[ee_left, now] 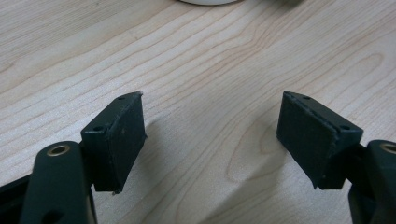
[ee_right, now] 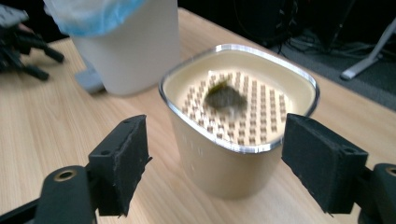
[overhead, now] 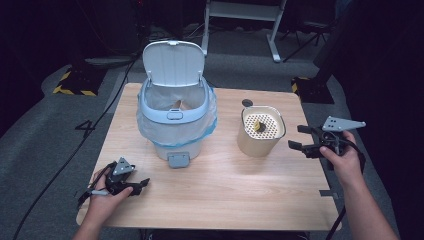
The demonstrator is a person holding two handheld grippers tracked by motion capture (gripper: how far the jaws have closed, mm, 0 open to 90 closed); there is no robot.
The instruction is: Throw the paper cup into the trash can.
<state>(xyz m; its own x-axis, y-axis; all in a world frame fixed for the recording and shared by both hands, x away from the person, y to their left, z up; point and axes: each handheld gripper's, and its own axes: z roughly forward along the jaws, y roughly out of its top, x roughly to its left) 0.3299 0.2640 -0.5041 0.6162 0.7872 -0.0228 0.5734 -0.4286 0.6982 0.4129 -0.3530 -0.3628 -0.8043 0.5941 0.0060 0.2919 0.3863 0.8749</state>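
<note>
One bin (overhead: pixel 175 117), one cream container (overhead: pixel 260 131) with one dark scrap (overhead: pixel 258 126) inside, two hand-held grippers, left (overhead: pixel 141 184) and right (overhead: pixel 297 137), one tabletop (overhead: pixel 225 190)

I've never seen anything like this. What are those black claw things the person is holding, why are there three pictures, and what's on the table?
Each claw is a hand-held gripper: a person squeezes it to pinch things between two black jaws. The top picture comes from a camera above the table, showing the left hand-held gripper and the right hand-held gripper. The other two pictures come from small cameras riding on each gripper, looking out along its jaws.

On the wooden table stand a white bin, lined with a bag and its lid raised, and a cream container whose top is a grid of holes with a dark scrap lying on it.

Nothing is held. The left jaws stand open above bare wood; the right jaws are open, facing the container without touching it.
</note>
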